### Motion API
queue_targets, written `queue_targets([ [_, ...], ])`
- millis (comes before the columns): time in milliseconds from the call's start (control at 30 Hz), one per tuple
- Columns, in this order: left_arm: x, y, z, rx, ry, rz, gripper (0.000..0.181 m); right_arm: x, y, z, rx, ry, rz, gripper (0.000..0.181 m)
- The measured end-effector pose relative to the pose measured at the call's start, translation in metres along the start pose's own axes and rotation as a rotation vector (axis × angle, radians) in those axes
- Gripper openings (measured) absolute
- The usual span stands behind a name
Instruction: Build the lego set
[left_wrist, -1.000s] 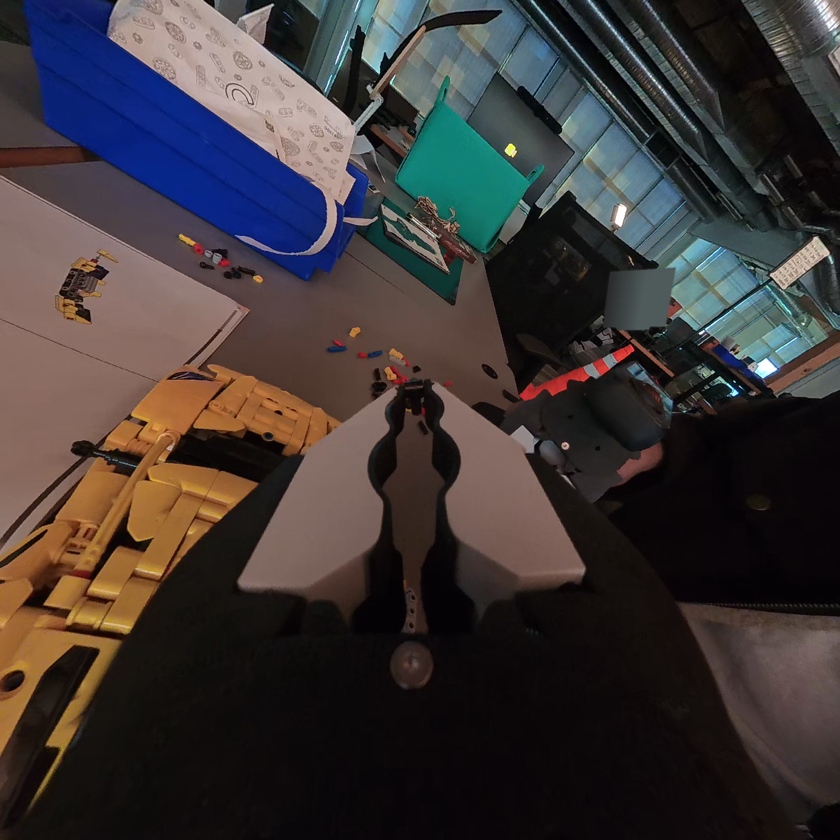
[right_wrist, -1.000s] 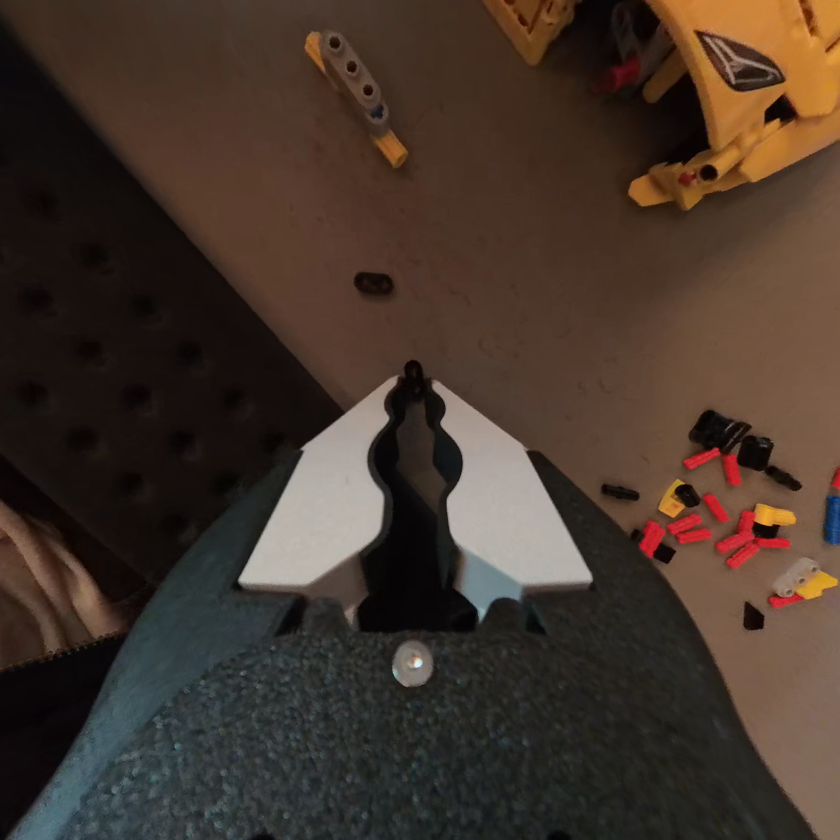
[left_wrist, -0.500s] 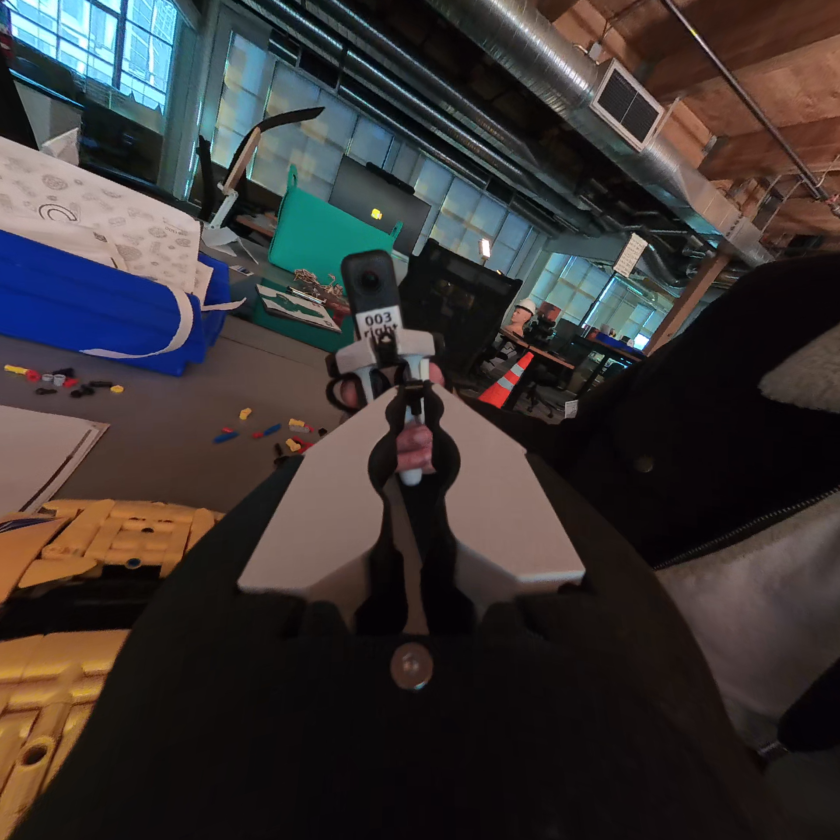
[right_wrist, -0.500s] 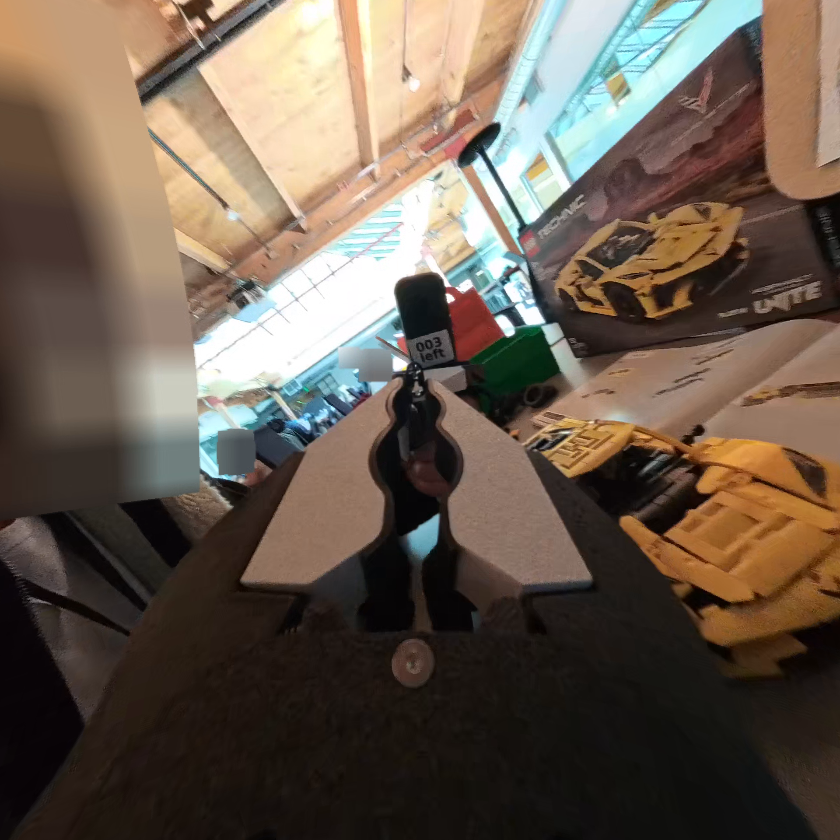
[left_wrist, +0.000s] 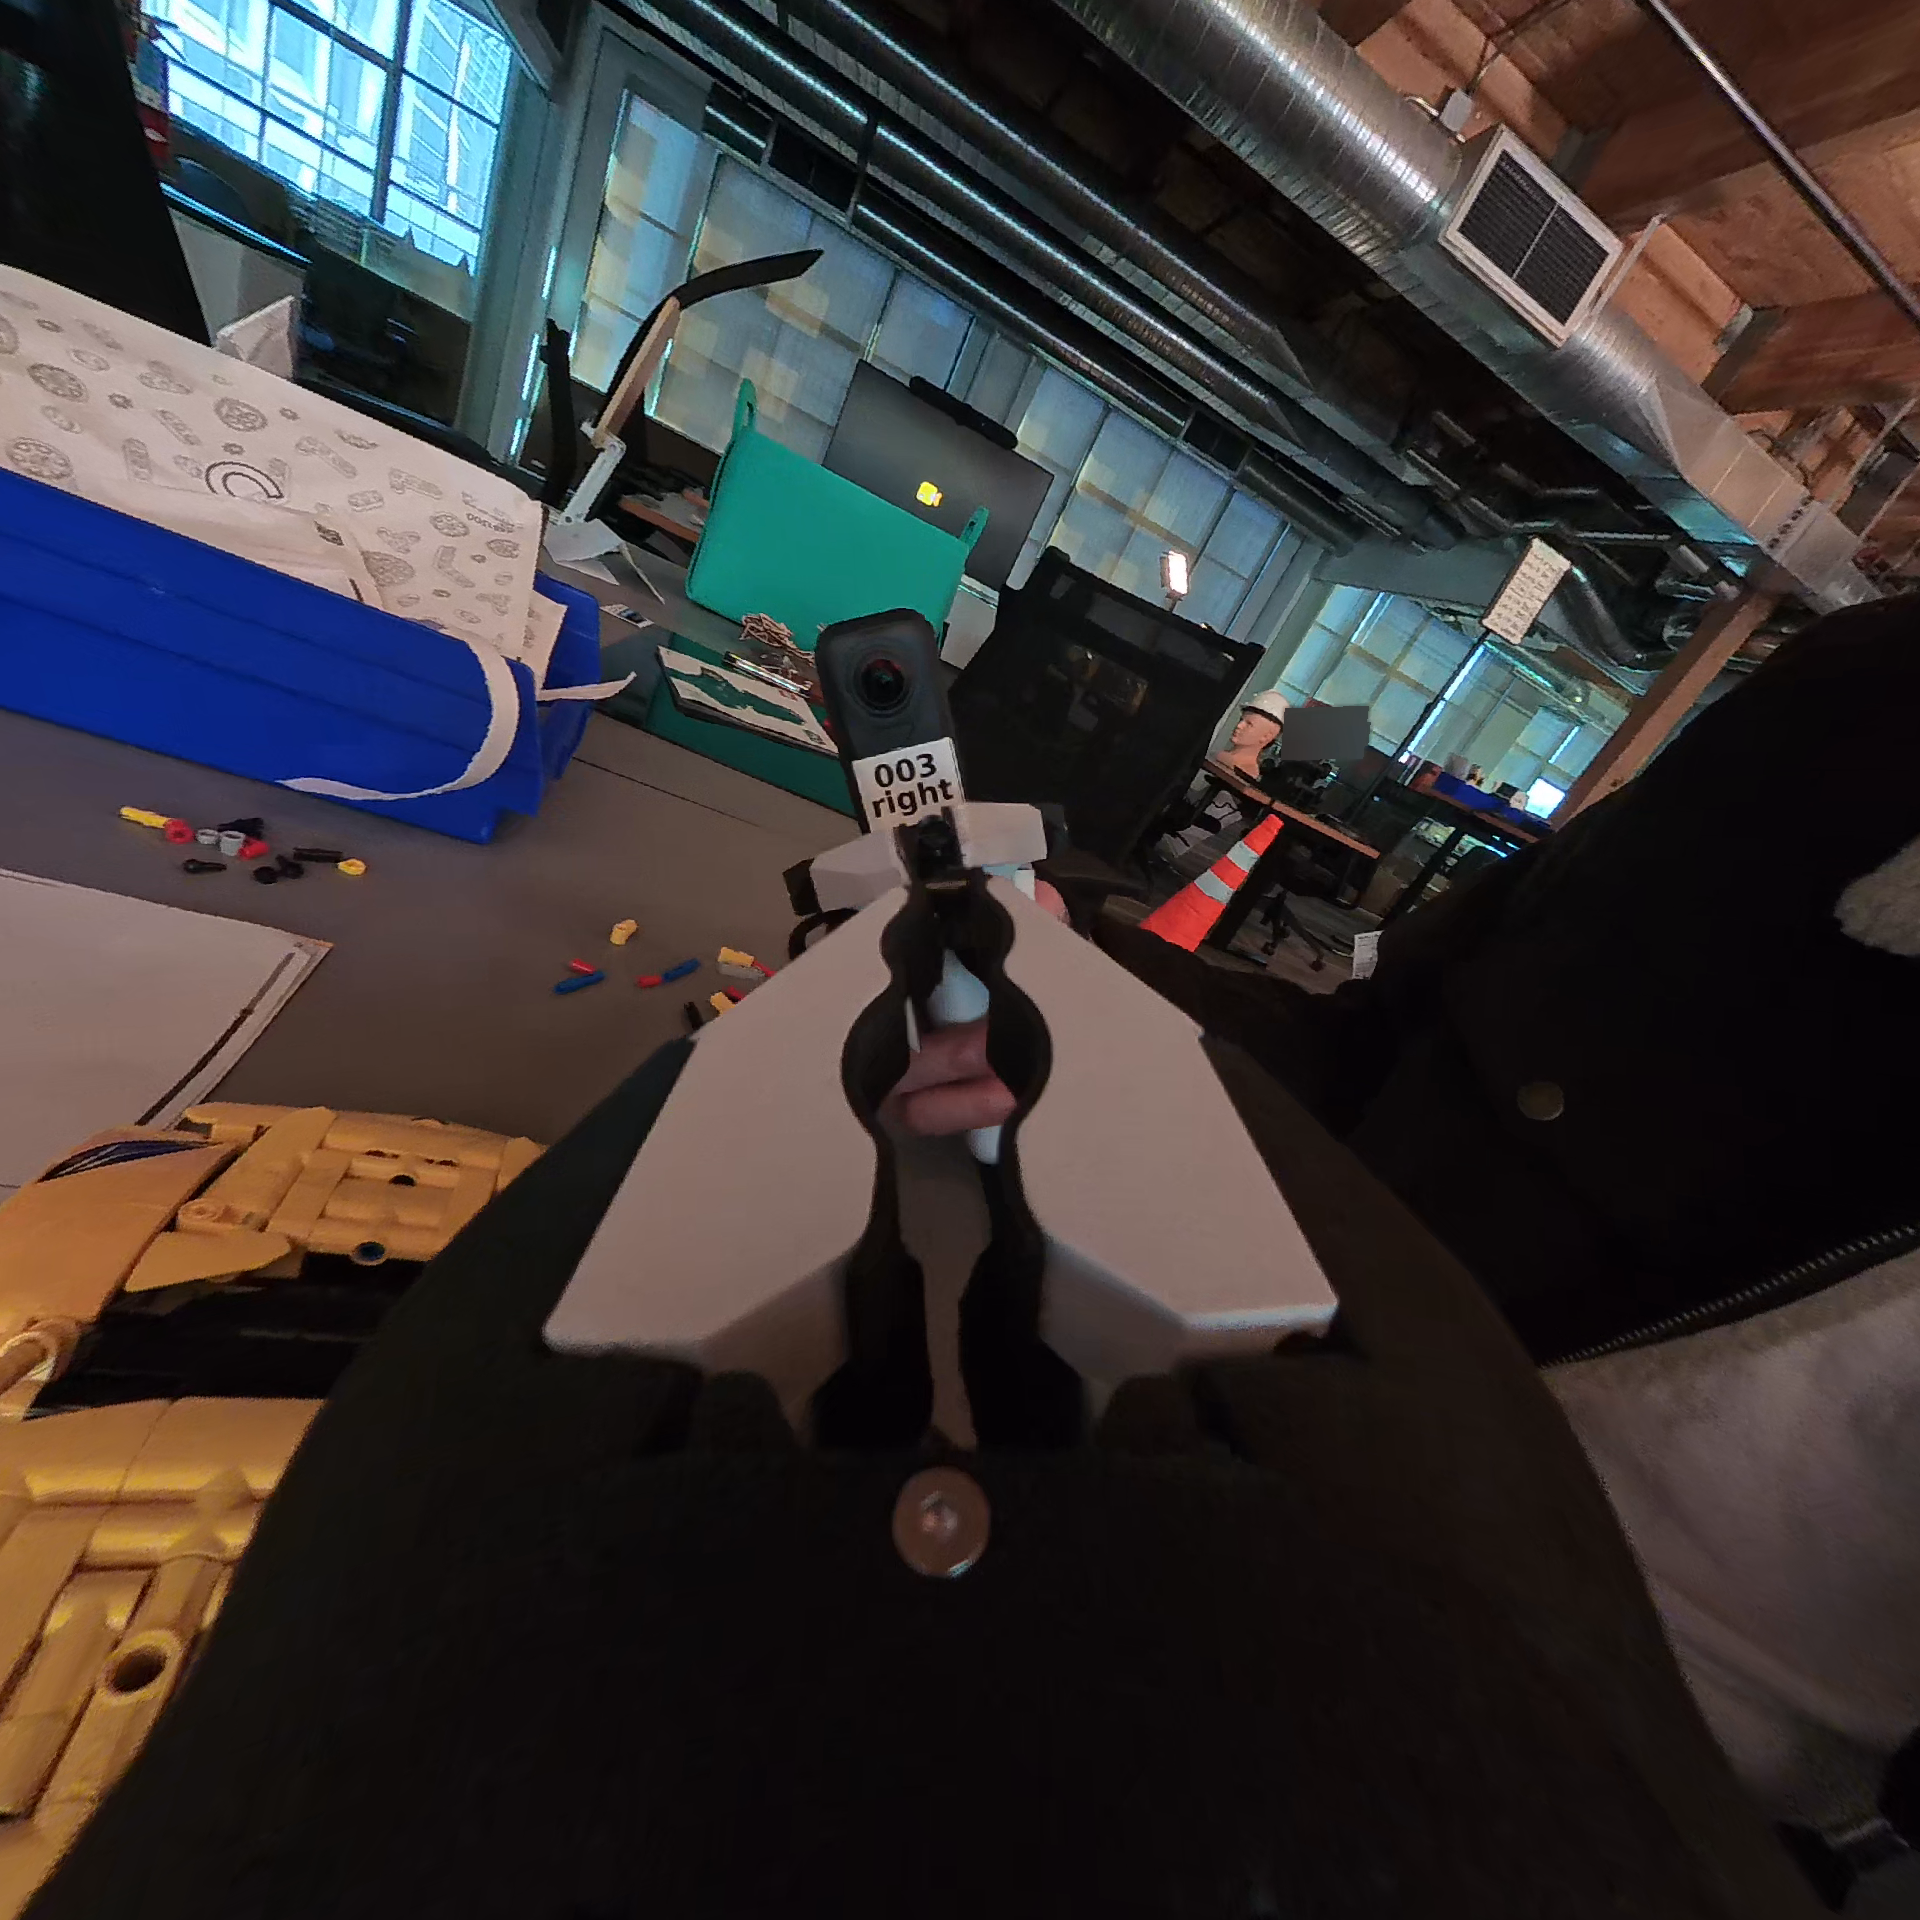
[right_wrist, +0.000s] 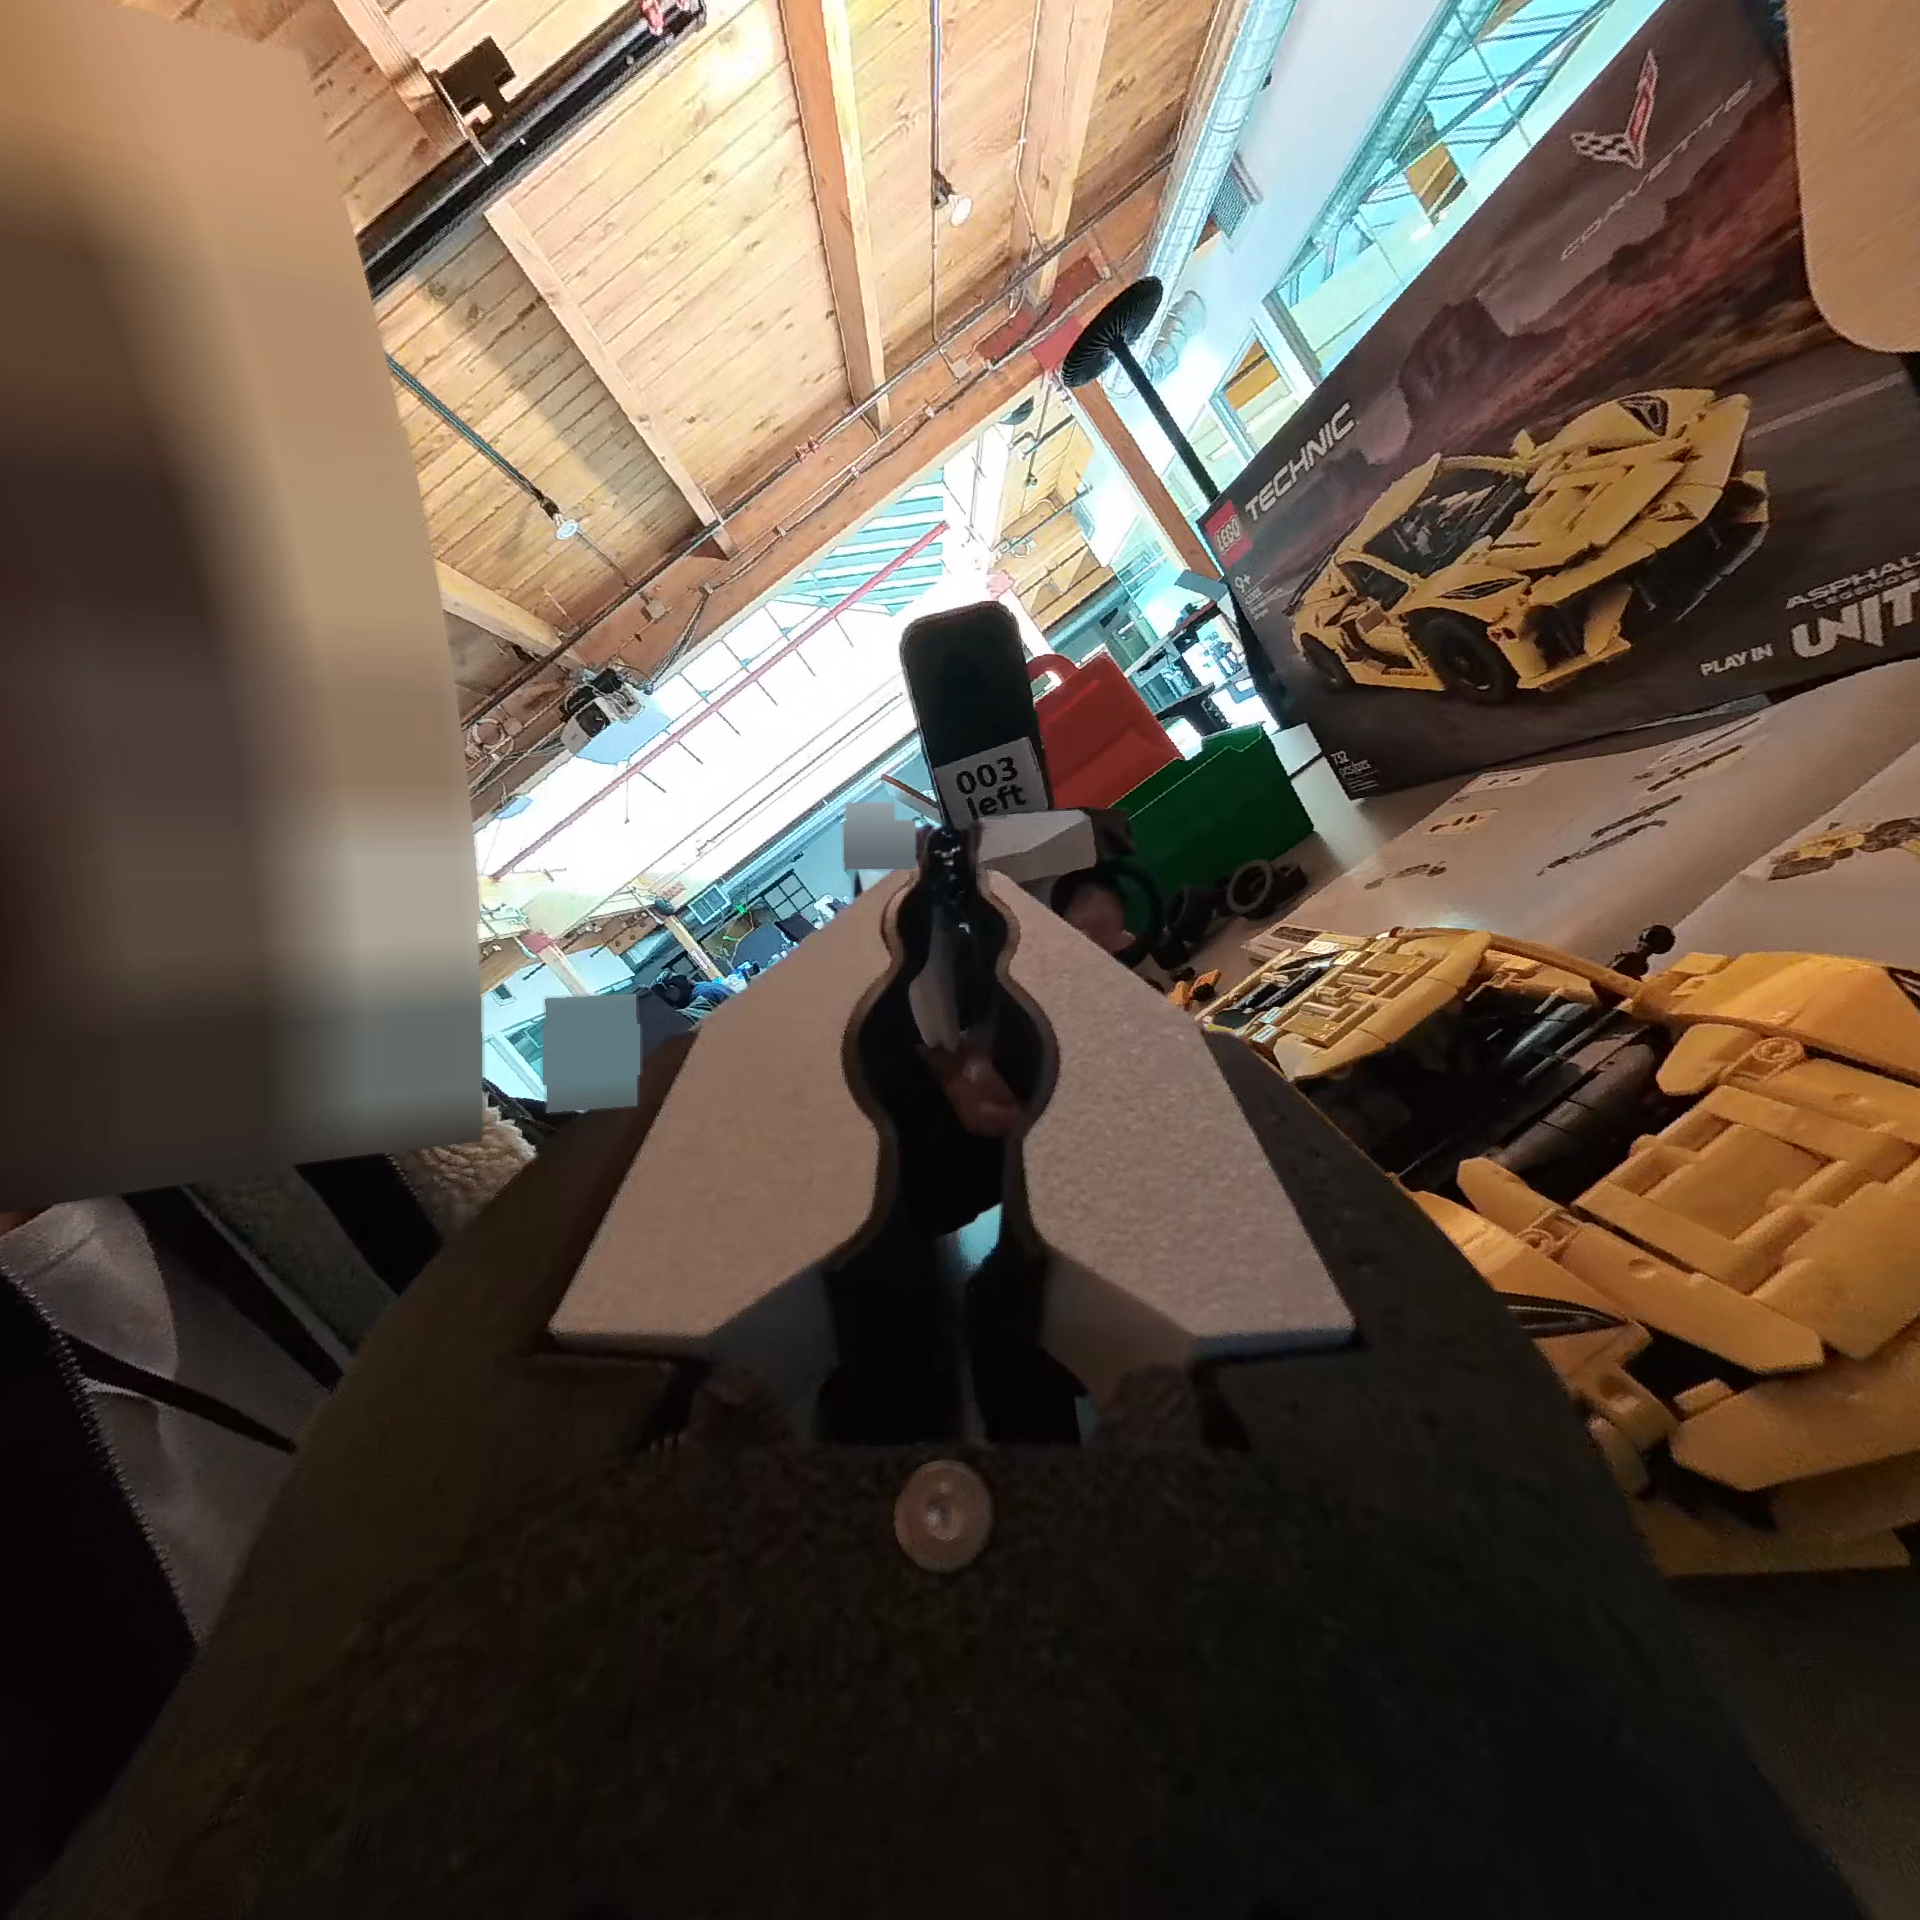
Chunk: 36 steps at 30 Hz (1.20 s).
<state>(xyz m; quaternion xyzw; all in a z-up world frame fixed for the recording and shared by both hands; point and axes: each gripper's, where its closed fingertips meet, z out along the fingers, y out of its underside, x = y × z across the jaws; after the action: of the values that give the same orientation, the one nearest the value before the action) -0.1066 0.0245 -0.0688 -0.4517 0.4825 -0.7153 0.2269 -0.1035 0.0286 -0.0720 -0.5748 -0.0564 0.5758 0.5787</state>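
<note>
My left gripper (left_wrist: 940, 878) is shut on a small black lego piece (left_wrist: 935, 844) at its tips. My right gripper (right_wrist: 951, 883) is shut on a small black pin (right_wrist: 948, 857). The two grippers point at each other above the table and their tips meet, so the two pieces touch or nearly touch. I cannot tell whether they are joined. The right gripper's camera (left_wrist: 883, 696) shows in the left wrist view, and the left one's camera (right_wrist: 971, 717) in the right wrist view. The yellow lego car (left_wrist: 208, 1299) lies on the table below, and it also shows in the right wrist view (right_wrist: 1558, 1143).
Loose small pieces (left_wrist: 644, 971) lie on the grey table, with more (left_wrist: 239, 844) by a blue bin (left_wrist: 260, 665). An open instruction booklet (left_wrist: 104, 997) lies beside the car. The set's box (right_wrist: 1558, 468) stands behind it. A person's dark jacket (left_wrist: 1662, 1039) is at the right. My two grippers' fingertips are within a few centimetres of each other.
One second ago both grippers pointed down at the table with their pieces. They have since risen and turned to face each other, and the tips have come together.
</note>
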Motion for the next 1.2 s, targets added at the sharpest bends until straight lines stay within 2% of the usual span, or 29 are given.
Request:
queue_targets([
  [500,-0.009,0.002,0.002,-0.043,-0.108,0.067,0.006,0.006,0.001,-0.002,0.016,0.038,0.000,0.006],
  [767,-0.011,0.003,0.003,-0.042,-0.119,0.053,0.007,0.008,-0.004,-0.002,0.048,0.037,0.015,0.006],
  [933,-0.012,0.002,0.002,-0.033,-0.123,0.045,0.006,0.008,-0.003,-0.002,0.032,0.071,-0.055,0.006],
  [1200,-0.013,0.002,0.002,0.000,-0.074,-0.051,0.007,0.009,-0.003,-0.002,0.031,0.083,-0.078,0.005],
])
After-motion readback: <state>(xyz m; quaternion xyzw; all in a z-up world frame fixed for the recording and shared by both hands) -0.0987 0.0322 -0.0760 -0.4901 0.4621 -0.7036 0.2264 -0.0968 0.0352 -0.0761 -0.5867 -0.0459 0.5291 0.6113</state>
